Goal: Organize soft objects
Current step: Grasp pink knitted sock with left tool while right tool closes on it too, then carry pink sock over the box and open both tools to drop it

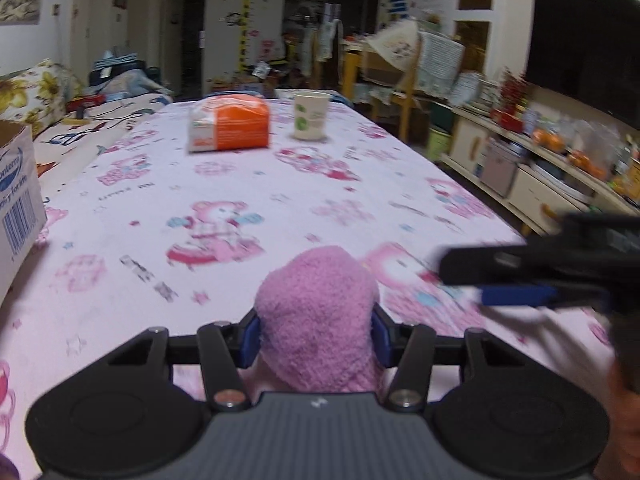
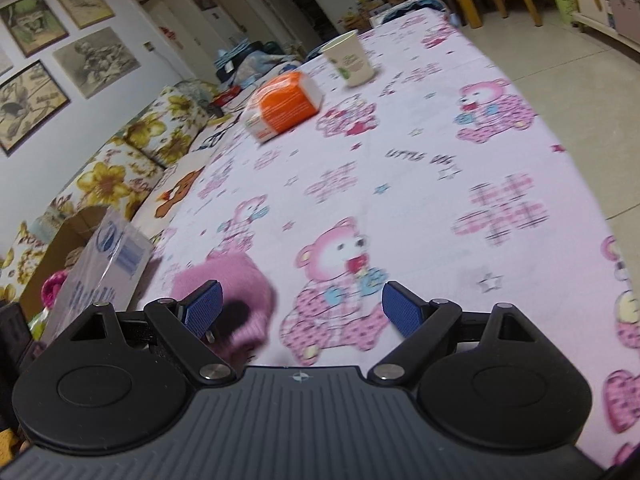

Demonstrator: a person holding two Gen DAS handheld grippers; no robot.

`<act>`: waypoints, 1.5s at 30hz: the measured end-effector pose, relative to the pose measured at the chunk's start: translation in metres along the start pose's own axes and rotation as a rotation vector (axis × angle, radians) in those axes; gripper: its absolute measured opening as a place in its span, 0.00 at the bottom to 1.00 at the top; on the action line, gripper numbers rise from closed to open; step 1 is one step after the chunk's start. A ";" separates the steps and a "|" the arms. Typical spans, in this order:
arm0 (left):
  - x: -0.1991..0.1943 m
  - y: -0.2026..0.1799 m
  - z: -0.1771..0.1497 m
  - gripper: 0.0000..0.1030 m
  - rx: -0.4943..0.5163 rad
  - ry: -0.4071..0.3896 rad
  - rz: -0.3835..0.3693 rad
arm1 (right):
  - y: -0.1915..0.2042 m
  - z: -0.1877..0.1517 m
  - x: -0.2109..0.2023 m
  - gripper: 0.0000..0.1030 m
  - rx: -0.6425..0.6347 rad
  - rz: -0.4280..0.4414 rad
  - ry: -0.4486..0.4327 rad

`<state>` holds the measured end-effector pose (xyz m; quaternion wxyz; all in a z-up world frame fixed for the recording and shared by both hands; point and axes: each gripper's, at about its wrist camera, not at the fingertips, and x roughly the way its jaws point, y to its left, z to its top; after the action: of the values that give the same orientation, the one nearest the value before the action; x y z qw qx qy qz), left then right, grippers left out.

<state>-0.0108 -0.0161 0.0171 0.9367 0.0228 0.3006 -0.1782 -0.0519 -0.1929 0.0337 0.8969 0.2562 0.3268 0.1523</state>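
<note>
The left claw (image 1: 316,338) is clenched on a fuzzy pink-lilac plush cloth (image 1: 318,320), its ribbed blue pads (image 1: 251,336) pressing into both flanks of the soft, rounded lump. The cloth bulges up between the black plastic fingers in a dome with a nubby, towel-like pile, just above the desk covered in a smooth pale pink bear-print cloth (image 1: 168,184). From the right wrist view the same fuzzy bundle (image 2: 240,292) shows to the left, near a white cardboard box with blue print (image 2: 108,268) that stands at the desk's left edge with its brown inside open.

The right claw (image 2: 300,308) is released, its two blue textured pads (image 2: 400,312) spread wide apart with only the printed cloth between them; in the left wrist view it (image 1: 472,280) appears blurred to the right of the plush cloth, close to it but not touching.

Farther along the desk lies a soft, pillowy orange-and-white plastic pack (image 1: 228,122), rectangular with rounded corners, and just beside it an upright tapered white paper cup with green marks (image 1: 311,114).
</note>
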 end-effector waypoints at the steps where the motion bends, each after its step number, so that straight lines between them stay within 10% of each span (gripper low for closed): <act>1: -0.004 -0.004 -0.003 0.51 0.011 0.002 -0.010 | 0.003 -0.001 0.002 1.00 -0.005 0.015 0.008; 19: -0.049 -0.020 -0.032 0.51 0.089 -0.042 0.027 | 0.049 -0.029 0.017 0.98 -0.109 0.172 0.189; 45: -0.147 -0.012 -0.027 0.51 0.059 -0.184 0.194 | 0.126 -0.044 -0.032 0.94 -0.254 0.324 0.084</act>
<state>-0.1414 0.0244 0.0796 0.9721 0.0630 0.2042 -0.0968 -0.1183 -0.0871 0.0916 0.8713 0.1837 0.2969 0.3450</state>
